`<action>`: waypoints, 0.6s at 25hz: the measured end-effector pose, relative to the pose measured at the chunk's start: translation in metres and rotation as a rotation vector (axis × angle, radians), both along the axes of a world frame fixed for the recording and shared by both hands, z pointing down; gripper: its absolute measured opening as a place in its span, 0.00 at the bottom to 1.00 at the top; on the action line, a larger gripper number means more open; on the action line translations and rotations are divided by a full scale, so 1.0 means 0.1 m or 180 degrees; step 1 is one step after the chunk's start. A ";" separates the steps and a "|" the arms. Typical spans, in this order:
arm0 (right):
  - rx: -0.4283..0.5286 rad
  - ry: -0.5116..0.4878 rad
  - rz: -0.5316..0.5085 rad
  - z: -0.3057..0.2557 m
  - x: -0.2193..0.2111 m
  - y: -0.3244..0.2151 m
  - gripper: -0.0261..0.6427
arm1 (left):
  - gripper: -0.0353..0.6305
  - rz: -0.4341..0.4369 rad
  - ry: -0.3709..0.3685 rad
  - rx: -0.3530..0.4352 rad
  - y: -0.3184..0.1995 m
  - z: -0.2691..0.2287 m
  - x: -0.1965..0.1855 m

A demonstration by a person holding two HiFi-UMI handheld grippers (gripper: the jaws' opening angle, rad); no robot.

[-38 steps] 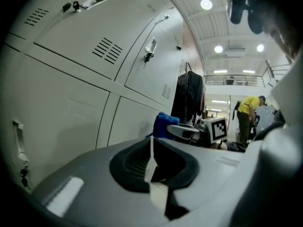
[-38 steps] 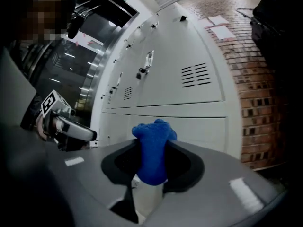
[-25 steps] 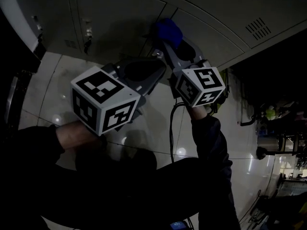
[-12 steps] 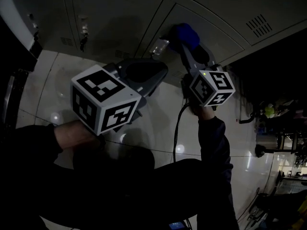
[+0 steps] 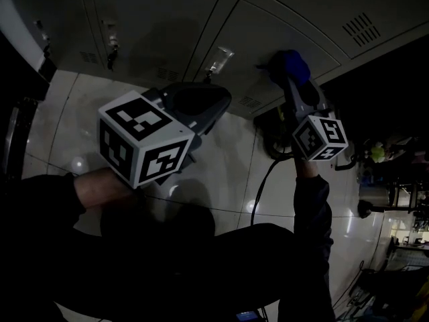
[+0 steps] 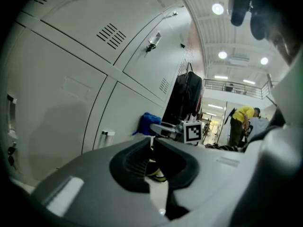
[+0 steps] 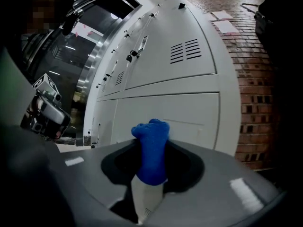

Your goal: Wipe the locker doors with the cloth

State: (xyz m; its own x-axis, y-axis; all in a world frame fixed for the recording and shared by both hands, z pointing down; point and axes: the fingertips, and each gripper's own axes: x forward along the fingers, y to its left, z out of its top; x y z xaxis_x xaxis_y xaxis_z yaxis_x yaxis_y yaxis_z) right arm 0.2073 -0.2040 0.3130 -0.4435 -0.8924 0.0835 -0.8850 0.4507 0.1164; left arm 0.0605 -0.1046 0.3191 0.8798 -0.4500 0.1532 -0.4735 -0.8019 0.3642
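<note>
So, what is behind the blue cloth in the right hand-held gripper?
Behind the blue fabric cloth, clamped in the right hand-held gripper, stands a white metal locker door. The patch of door directly behind the cloth is covered.

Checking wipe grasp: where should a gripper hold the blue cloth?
Pinch the blue cloth at its bunched middle, coming from the side away from the locker door, as the right gripper does: a rounded tuft sticks out ahead of the jaws, free to wipe.
</note>
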 end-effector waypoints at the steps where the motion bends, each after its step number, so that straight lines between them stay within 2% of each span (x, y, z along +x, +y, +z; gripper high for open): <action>1: 0.0002 0.0008 0.0047 0.01 0.10 0.02 0.22 | 0.05 0.0002 -0.0002 0.0000 0.00 0.01 0.00; 9: 0.0013 0.0015 0.0422 0.01 0.78 0.12 0.22 | 0.05 -0.0021 -0.0039 -0.0052 -0.03 0.09 0.01; 12: 0.0009 -0.0011 0.0516 0.02 0.87 0.13 0.22 | 0.05 -0.0043 -0.0044 -0.0107 -0.04 0.13 0.00; 15: 0.0060 -0.0023 0.0566 0.02 0.78 0.19 0.22 | 0.05 -0.0053 -0.0033 -0.0144 -0.05 0.15 -0.01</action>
State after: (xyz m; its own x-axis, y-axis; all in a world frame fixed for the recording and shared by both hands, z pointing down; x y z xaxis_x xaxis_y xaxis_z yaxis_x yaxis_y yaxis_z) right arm 0.2857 -0.1846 0.3145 -0.2790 -0.9582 0.0635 -0.9515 0.2848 0.1167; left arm 0.0597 -0.1097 0.3338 0.8705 -0.4570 0.1828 -0.4907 -0.7766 0.3951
